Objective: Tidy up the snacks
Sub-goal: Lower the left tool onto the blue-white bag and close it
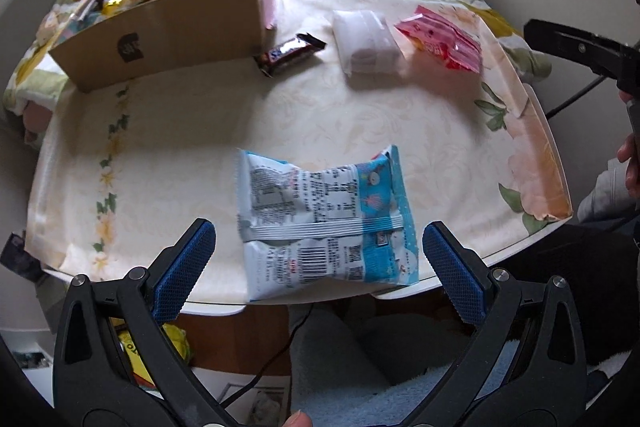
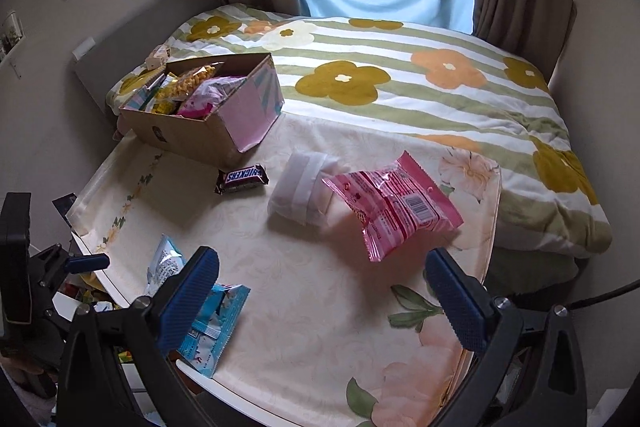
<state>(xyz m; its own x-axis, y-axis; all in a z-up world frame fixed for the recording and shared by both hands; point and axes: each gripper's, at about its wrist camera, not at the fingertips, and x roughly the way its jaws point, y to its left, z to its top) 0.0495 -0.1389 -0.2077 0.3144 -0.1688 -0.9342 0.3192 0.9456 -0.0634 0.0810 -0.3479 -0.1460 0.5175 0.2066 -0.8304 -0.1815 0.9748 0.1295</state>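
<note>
Both grippers wide open, empty. Left gripper [image 1: 318, 251] straddles blue snack bag [image 1: 326, 223] at near edge: light, crinkly, slippery; pinch mid-body. Right gripper [image 2: 322, 287] faces pink bag [image 2: 394, 205].

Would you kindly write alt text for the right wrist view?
The open right gripper hovers over a table facing a pink snack packet. Beyond lie a white packet, a Snickers bar and a snack-filled cardboard box.

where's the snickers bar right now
The Snickers bar lies on the table beside the cardboard box's near corner, left of the white packet.
</note>
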